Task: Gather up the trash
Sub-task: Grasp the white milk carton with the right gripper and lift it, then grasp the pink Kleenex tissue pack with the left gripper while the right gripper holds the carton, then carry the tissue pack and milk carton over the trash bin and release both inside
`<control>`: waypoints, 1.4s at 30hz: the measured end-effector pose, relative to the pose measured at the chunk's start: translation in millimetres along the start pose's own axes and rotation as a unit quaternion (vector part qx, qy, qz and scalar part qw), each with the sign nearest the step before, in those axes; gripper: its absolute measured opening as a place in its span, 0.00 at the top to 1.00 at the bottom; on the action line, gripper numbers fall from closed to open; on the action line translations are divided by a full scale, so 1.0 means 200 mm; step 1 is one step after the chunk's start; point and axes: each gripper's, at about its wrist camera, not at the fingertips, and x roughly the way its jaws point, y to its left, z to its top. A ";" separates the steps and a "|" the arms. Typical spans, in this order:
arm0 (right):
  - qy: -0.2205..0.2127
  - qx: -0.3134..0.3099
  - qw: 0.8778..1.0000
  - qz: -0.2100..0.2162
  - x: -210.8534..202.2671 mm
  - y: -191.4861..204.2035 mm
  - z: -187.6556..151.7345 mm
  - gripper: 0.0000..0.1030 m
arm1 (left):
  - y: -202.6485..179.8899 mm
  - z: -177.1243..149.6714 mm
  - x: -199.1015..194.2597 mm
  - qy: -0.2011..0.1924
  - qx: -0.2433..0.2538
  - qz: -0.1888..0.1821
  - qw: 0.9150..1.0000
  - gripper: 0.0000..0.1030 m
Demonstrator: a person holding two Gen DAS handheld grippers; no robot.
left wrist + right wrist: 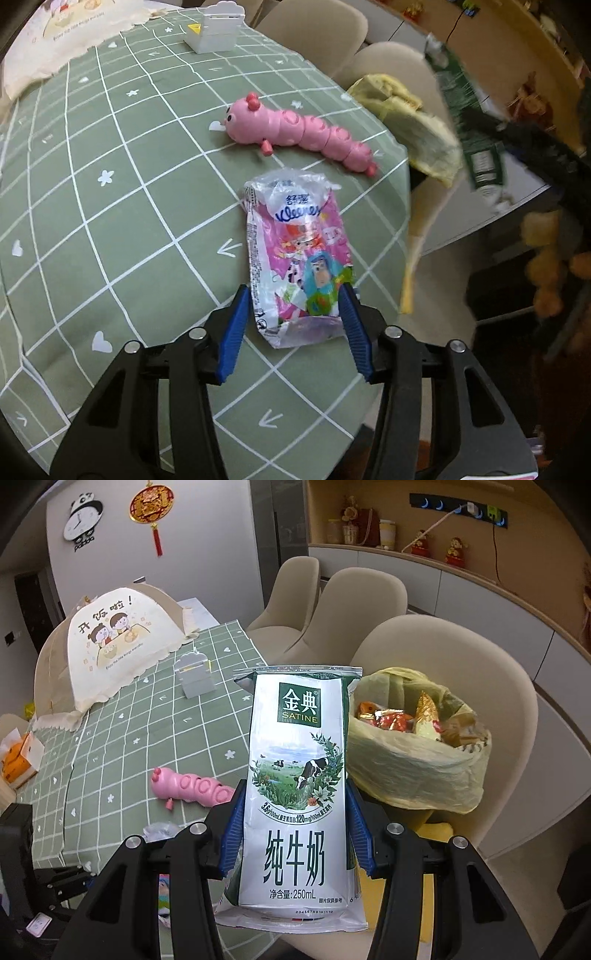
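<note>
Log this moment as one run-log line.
left gripper: around tissue wrapper, on table | right gripper: holding milk carton | trash bag: open on chair

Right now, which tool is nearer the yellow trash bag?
Right. The right tool, gripping the milk carton, is just beside the bag; the left tool straddles the tissue wrapper, farther off.

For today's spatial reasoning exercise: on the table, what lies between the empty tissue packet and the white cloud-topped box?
The pink caterpillar toy lies between the tissue packet and the white box, seen in the left wrist view.
</note>
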 end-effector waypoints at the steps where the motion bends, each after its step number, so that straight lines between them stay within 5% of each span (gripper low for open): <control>1: -0.002 -0.007 1.000 0.001 -0.01 -0.02 0.00 0.54 | -0.02 0.00 0.01 -0.001 0.006 0.015 1.000 0.77; 3: -0.005 -0.013 1.000 0.004 -0.02 -0.04 0.02 0.54 | -0.04 0.02 0.03 0.006 0.006 0.022 1.000 0.94; 6: -0.009 -0.016 1.000 0.014 -0.03 -0.11 0.05 0.54 | -0.08 0.05 0.00 -0.006 0.009 0.029 1.000 0.98; 21: -0.051 -0.032 0.994 0.091 -0.05 -0.33 0.26 0.54 | -0.23 0.34 -0.34 -0.117 0.000 0.080 0.990 0.99; 31: -0.095 -0.047 0.990 0.097 -0.05 -0.55 0.38 0.54 | -0.37 0.75 -0.53 -0.203 -0.004 0.083 0.976 0.99; 36: -0.109 -0.044 0.990 0.076 -0.04 -0.75 0.45 0.54 | -0.52 0.98 -0.43 -0.193 0.000 0.031 0.981 0.99; 42: -0.115 -0.027 0.992 0.048 -0.02 -1.00 0.53 0.54 | -0.76 1.21 -0.10 -0.130 0.032 -0.016 0.991 0.99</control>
